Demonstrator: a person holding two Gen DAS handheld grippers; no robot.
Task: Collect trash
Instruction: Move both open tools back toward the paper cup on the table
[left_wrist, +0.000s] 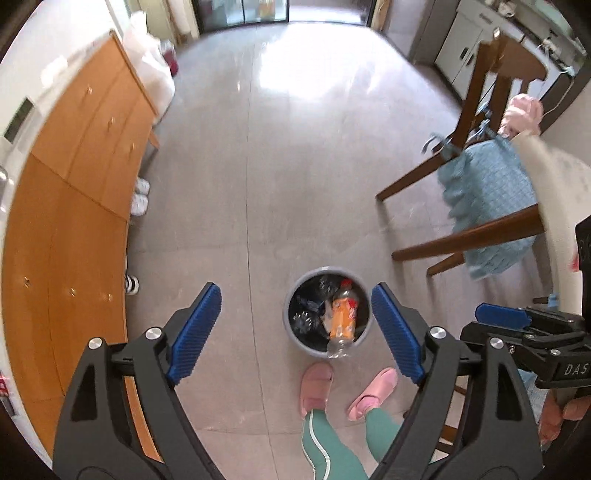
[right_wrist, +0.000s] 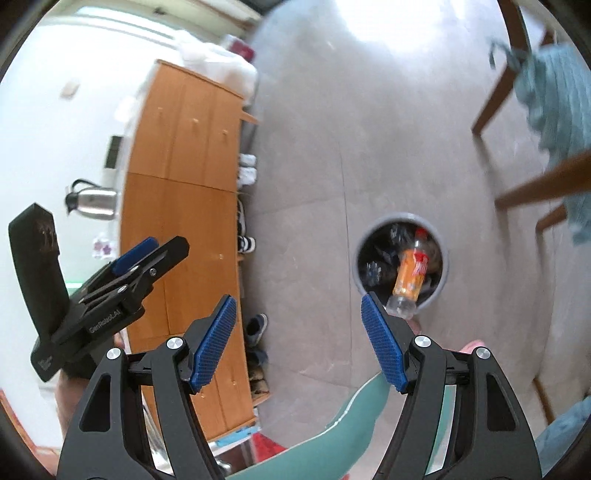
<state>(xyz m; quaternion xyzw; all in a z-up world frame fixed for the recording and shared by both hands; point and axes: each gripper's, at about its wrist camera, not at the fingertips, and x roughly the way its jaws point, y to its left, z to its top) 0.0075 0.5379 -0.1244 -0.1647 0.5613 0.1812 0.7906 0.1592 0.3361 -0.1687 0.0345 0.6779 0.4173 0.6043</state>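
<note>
Lying binned, bottle (left_wrist: 343, 317), apparently below parted tongs (left_wrist: 295, 328)

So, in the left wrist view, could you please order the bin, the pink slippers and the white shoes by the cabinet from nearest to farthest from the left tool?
1. Pink slippers: on the floor almost under the left tool, toward the bottom of the frame.
2. Bin: just beyond them, seen between the tool's open fingers, orange bottle inside.
3. White shoes: far left, by the wooden cabinet.

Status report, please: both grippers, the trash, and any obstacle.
Left gripper open, empty. Right gripper open, empty. Orange bottle in grey bin, sticking over its rim. Nothing in the way; chair off to the side.
</note>
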